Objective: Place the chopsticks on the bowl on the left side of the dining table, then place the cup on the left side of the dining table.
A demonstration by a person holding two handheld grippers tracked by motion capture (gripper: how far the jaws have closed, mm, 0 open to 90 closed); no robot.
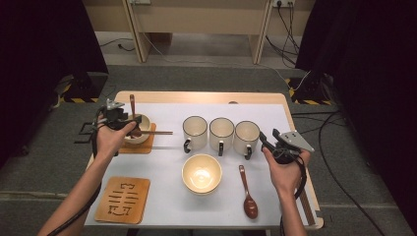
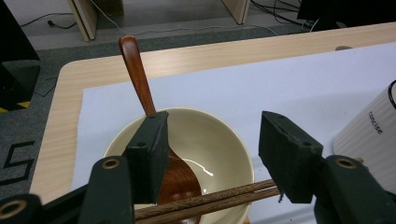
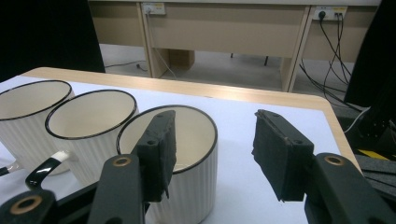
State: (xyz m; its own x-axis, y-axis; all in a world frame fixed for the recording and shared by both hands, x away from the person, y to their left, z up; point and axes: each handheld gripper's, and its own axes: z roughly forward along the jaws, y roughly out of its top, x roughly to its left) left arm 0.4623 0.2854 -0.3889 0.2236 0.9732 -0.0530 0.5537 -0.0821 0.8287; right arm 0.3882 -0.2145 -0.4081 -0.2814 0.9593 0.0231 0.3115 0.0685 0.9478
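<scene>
I see the surface (image 1: 255,110) spread under both my tools, white sheet on pale wood. My left gripper (image 2: 212,154) hangs over the small bowl (image 2: 219,140), fingers (image 2: 152,149) spread wide, gripping nothing. That bowl sits right below and between them, on a wooden coaster (image 1: 142,146). A wooden spoon (image 2: 140,88) stands in it, its handle rising past the inner face of the left-hand finger; whether they touch, I cannot tell. A pair of chopsticks (image 2: 219,193) lies across the bowl's near rim, just under the fingers.

My right gripper (image 3: 212,154) has its fingers (image 3: 280,154) apart too, empty. The nearest mug (image 3: 187,154) stands just ahead, its rim behind the left-hand finger, two more mugs (image 3: 88,135) in a row beyond it on that side.

In the high view a bigger bowl (image 1: 201,173), a second spoon (image 1: 247,192) and a spare coaster (image 1: 123,199) lie on the near side.
</scene>
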